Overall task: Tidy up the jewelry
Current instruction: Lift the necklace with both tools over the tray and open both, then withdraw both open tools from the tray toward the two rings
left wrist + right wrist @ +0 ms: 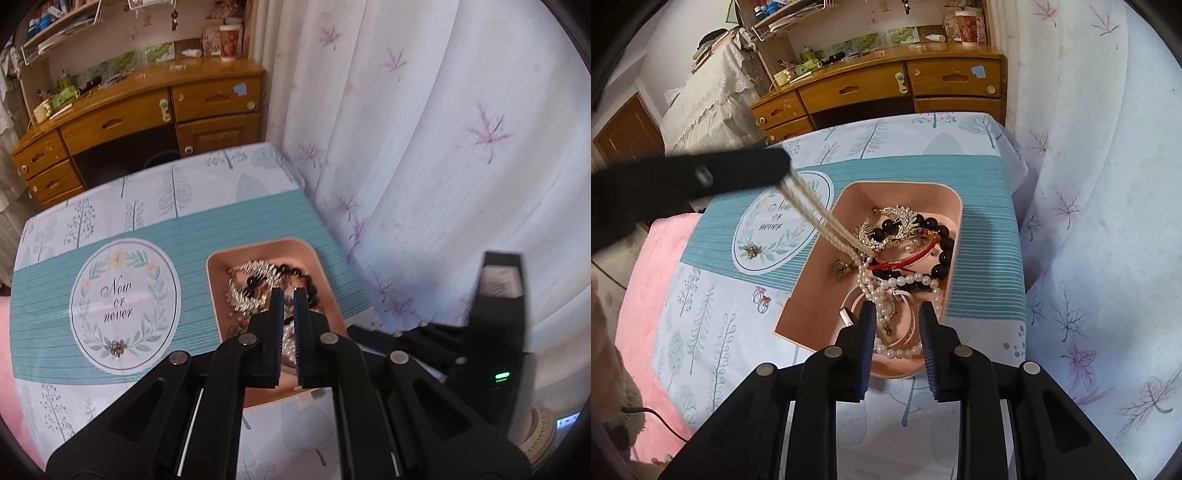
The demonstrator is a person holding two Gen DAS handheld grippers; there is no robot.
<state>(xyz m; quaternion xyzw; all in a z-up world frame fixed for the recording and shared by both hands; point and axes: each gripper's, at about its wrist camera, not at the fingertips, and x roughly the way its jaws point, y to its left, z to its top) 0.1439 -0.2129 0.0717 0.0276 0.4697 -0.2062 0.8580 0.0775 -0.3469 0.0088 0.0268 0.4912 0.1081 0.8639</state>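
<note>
While the pink tray (849, 206) is sitting on the bench (979, 229) with its tangle of jewelry inside, a cream beaded strand (820, 218) is running taut from the pile up to the left gripper (785, 166), whose fingers are clenched on its upper end. In the left wrist view that gripper (289, 295) is showing its fingers nearly together above the tray (218, 280), with the strand between them hard to make out. The strand's lower end is lying among a white pearl necklace (905, 282), a black bead bracelet (945, 254), a red cord (916, 254) and a gold crystal hair comb (897, 221), all heaped together.

The right gripper (898, 314) is hanging over the near end of the tray, its fingers parted and grasping nothing, with pearls visible in the gap. Outside the tray, a small gold brooch (752, 252) is lying on the round "Now or never" print, and a pair of rings (761, 297) is resting on the cloth just beside the tray.

The risk from here is snagging: the cream strand looks caught under the red cord and pearls, so pulling it could be dragging the whole heap up, tipping the light tray or straining the thread until it breaks
</note>
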